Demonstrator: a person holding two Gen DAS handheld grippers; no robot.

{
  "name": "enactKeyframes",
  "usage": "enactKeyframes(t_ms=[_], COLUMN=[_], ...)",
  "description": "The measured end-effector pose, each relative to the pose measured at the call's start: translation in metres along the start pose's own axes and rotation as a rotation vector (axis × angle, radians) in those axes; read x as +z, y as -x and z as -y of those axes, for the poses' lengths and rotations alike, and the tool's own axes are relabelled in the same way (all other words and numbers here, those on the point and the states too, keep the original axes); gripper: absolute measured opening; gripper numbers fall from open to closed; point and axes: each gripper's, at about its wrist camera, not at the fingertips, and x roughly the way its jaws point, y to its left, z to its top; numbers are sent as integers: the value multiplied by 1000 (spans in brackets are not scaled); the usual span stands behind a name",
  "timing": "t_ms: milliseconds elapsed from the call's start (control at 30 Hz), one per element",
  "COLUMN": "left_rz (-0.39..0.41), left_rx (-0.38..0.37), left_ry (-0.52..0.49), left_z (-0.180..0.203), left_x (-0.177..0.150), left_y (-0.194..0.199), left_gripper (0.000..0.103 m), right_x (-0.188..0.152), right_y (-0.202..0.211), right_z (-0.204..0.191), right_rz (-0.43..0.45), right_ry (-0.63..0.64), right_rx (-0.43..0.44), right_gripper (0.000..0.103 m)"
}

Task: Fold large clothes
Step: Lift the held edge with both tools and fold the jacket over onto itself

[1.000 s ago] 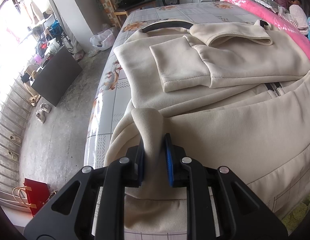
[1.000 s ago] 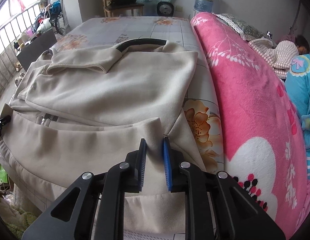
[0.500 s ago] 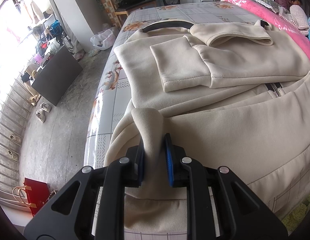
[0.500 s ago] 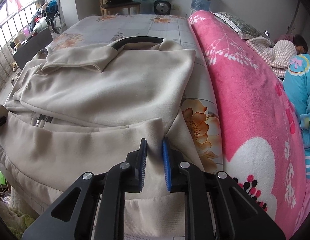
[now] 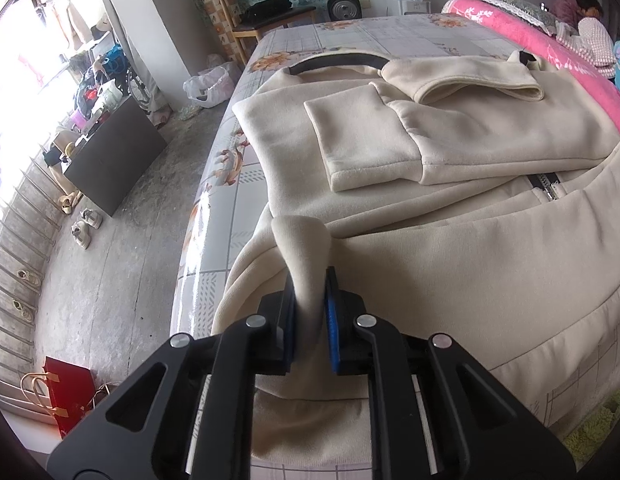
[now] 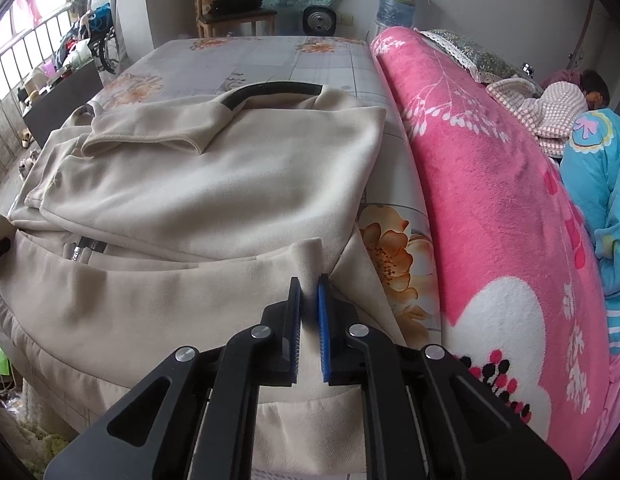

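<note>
Bed [image 5: 390,36]: both tools angled down, left tool [image 5: 311,280], right tool [image 6: 308,286] just tightened, clenching jacket [image 5: 470,264] hem.

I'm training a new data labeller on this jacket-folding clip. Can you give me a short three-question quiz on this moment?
1. True or false: the left gripper is clamped on a bunched fold of the cream jacket.
2. What lies directly right of the jacket in the right wrist view? A) a pink blanket B) a wooden chair C) a red bag
3. Fill in: the right gripper pinches the jacket's near ____.

Key
1. True; both grippers' jaws have just been closing, with cloth between them.
2. A, the pink blanket.
3. Corner; both sleeves already lie folded across the jacket's body.
</note>
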Motion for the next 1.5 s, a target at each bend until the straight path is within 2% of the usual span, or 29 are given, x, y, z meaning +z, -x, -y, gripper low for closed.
enactKeyframes(t_ms=[333,533,667,833,933,1033,1100,1167,1233,1267,1333,1433,1500], left_rz=[167,279,353,398,381,294,191,98,41,30,43,60,38], left_rx=[-141,-193,-184,-175,-173,-184,-215,-205,-141,-138,-210,-355,-414], left_ry=[136,193,175,152,151,153,140,142,163,186,261,288,274], left_z=[-42,-67,-74,-80,-81,-81,-78,-78,-85,-90,-107,-113,-104], left_x=[-7,6,34,102,147,187,204,213,211,207,197,176,158], left_y=[79,124,132,104,69,17,-27,-65,-92,-96,-91,-71,-63], left_gripper=[6,4,4,4,4,4,9,17,18,18,19,20,25], right_x=[-4,11,40,101,142,176,191,193,188,183,174,156,138], right_y=[91,134,138,109,74,22,-25,-69,-95,-99,-90,-59,-42], right_z=[-9,-1,7,14,22,30,31,28,26,28,32,38,40], right_rz=[185,305,371,413,397,330,242,128,67,60,82,139,135], right_ry=[1,-43,-33,-5,-20,-53,-53,-38,-24,-24,-51,-75,-92], right_rx=[-68,-54,-50,-29,6,58,63,63,27,12,44,145,231], right_gripper=[6,6,6,6,6,6,6,7,12,12,15,24,30])
